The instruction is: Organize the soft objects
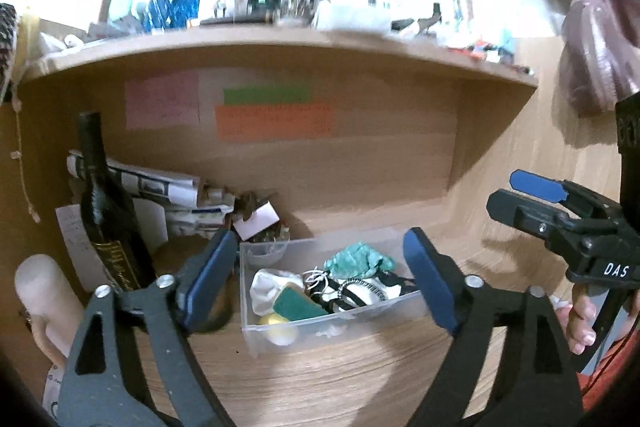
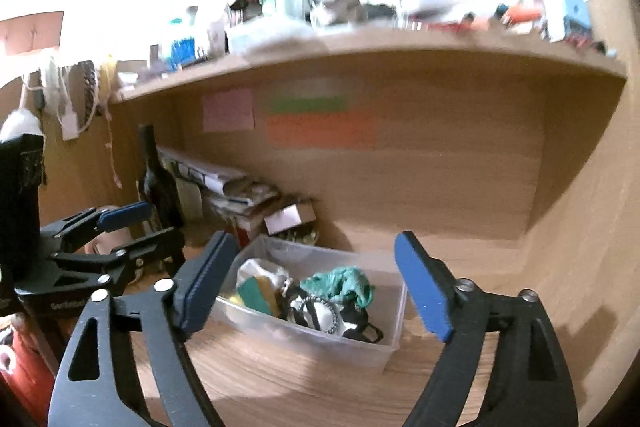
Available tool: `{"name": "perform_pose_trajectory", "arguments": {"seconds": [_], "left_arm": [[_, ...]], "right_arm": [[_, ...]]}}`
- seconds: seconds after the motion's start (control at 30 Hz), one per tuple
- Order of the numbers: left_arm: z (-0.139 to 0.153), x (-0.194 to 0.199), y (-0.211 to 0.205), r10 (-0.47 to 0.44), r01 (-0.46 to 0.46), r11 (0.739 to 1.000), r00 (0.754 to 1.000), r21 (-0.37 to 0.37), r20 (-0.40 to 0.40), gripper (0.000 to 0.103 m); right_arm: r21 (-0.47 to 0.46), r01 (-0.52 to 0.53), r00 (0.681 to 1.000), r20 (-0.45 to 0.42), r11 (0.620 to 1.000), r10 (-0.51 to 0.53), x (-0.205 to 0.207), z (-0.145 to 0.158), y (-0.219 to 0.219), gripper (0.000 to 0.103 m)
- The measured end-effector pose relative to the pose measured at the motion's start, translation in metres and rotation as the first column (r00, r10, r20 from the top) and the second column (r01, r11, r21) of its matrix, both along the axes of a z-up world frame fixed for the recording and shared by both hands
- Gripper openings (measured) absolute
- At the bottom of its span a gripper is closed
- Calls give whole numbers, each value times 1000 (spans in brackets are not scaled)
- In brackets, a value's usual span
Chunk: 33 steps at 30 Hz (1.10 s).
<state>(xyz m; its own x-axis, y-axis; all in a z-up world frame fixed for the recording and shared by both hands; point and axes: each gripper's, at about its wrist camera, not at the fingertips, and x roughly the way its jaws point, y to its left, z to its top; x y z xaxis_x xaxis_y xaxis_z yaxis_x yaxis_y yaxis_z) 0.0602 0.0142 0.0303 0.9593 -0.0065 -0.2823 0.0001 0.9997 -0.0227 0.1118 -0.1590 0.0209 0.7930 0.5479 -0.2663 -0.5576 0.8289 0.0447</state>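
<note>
**Both grippers wide above the filled bin**

The left gripper and the right gripper both stand spread wide with nothing between their blue pads. Beyond them a clear plastic bin sits on the wooden table, near its back wall under the shelf. In the bin lie a teal cloth, a green sponge and black-and-white fabric. A dark bottle stands at the table's left edge.

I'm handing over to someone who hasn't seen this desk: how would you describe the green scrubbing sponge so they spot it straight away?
On the wooden desk under the shelf stands a clear plastic bin, right of the dark wine bottle. The green sponge lies in the bin's near-left part, beside a white cloth. It is a flat, dark-green slab with straight edges, unlike the crumpled teal cloth further back.
</note>
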Motion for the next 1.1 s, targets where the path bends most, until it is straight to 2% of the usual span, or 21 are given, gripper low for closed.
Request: {"name": "perform_pose_trajectory", "arguments": {"seconds": [0.13, 0.2, 0.57, 1.1], "left_arm": [[5, -17, -3, 6, -6, 1000, 999, -2, 41, 101], [8, -25, -5, 3, -3, 1000, 998, 0, 58, 102], [8, -47, -14, 2, 0, 1000, 995, -14, 96, 103], [7, -52, -17, 15, -14, 1000, 995, -3, 101, 103]], "right_arm": [[5, 6, 999, 32, 1000, -6, -15, 3, -1, 96], [11, 12, 999, 48, 1000, -13, -20, 3, -1, 103], [34, 35, 995, 89, 999, -38, -51, 7, -12, 103], [42, 38, 995, 86, 998, -41, -54, 5, -14, 103]]}}
